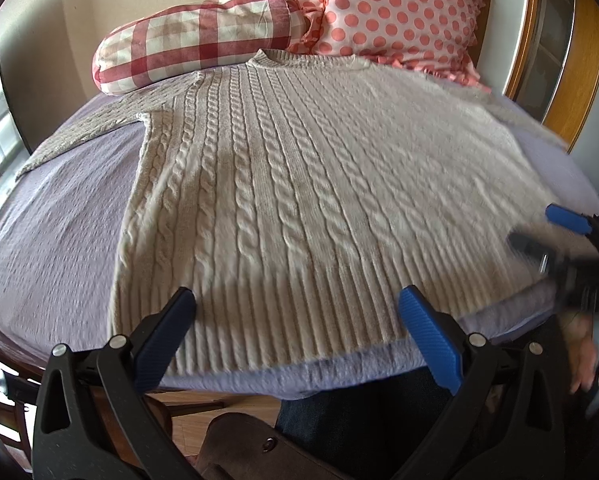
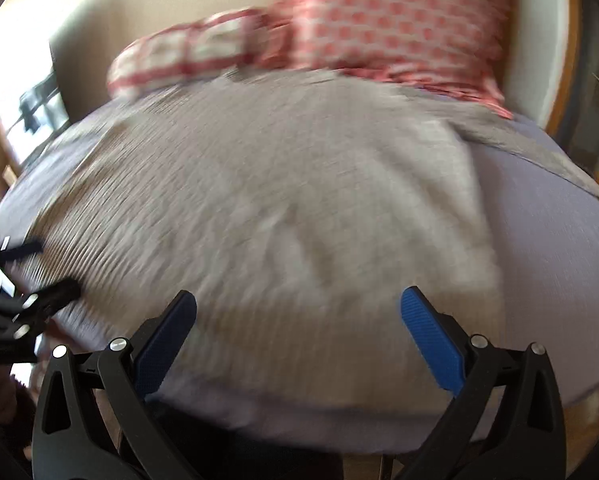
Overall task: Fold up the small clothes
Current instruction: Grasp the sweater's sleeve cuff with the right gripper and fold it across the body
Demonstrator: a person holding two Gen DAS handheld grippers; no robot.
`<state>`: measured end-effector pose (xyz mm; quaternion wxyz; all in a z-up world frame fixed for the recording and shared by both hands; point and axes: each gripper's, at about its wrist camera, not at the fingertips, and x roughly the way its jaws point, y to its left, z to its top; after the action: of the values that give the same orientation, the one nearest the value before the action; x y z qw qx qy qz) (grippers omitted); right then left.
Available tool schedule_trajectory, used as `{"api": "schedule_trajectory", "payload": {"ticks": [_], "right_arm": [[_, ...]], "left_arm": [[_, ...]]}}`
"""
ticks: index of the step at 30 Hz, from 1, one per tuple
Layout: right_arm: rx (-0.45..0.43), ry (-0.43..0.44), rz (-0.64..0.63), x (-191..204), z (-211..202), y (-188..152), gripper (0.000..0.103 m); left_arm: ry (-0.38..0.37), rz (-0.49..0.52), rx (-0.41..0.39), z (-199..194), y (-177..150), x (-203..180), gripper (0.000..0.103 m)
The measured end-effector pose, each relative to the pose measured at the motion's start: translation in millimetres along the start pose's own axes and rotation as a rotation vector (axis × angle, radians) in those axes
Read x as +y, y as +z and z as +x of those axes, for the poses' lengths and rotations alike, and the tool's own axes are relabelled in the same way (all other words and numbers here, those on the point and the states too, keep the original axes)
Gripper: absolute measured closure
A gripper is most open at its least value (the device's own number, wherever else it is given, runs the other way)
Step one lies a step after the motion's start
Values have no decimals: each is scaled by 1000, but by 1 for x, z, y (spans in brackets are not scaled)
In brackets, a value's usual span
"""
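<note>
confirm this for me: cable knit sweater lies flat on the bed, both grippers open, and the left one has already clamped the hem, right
Not quite. In the left wrist view the left gripper is open above the hem, clamping nothing. The sweater lies flat on the bed, and the right gripper is open too.

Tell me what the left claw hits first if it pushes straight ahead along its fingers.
Most likely the ribbed hem of the cream cable-knit sweater, lying flat on the lavender sheet. The left claw is open, its fingers apparently over that hem, though its height above the knit is unclear.
</note>
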<state>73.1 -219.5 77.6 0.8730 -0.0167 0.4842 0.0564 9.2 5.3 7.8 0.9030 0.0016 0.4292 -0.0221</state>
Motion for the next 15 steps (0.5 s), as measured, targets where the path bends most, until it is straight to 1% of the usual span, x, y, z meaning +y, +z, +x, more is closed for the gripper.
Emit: {"api": "schedule_trajectory", "payload": {"ticks": [3, 5, 6, 7, 8, 9, 10, 12, 13, 15], "right_arm": [[-39, -32, 192, -74, -9, 32, 1], [-69, -34, 391, -146, -12, 53, 1], [-91, -34, 510, -191, -12, 64, 2], [-104, -42, 573, -216, -11, 69, 7], [-119, -62, 646, -247, -8, 74, 21], [-124, -104, 738, -286, -2, 79, 33], [-120, -130, 783, -306, 2, 81, 34], [-109, -177, 926, -361, 18, 82, 44], [-103, -184, 970, -377, 25, 81, 46], [-106, -193, 1083, -416, 43, 78, 54]], "left_arm": [[-21, -63, -51, -11, 17, 25, 2], [-17, -109, -109, -17, 31, 45, 2], [-13, -125, -133, -19, 37, 53, 2], [-4, -146, -161, -20, 45, 64, 2], [4, -164, -175, -20, 52, 73, 2], [9, -182, -183, -19, 59, 81, 2], [12, -213, -188, -15, 67, 92, 2], [-1, -266, -190, -8, 79, 111, 2], [-13, -303, -193, -4, 85, 122, 2], [-25, -360, -194, 3, 92, 139, 2]]}}
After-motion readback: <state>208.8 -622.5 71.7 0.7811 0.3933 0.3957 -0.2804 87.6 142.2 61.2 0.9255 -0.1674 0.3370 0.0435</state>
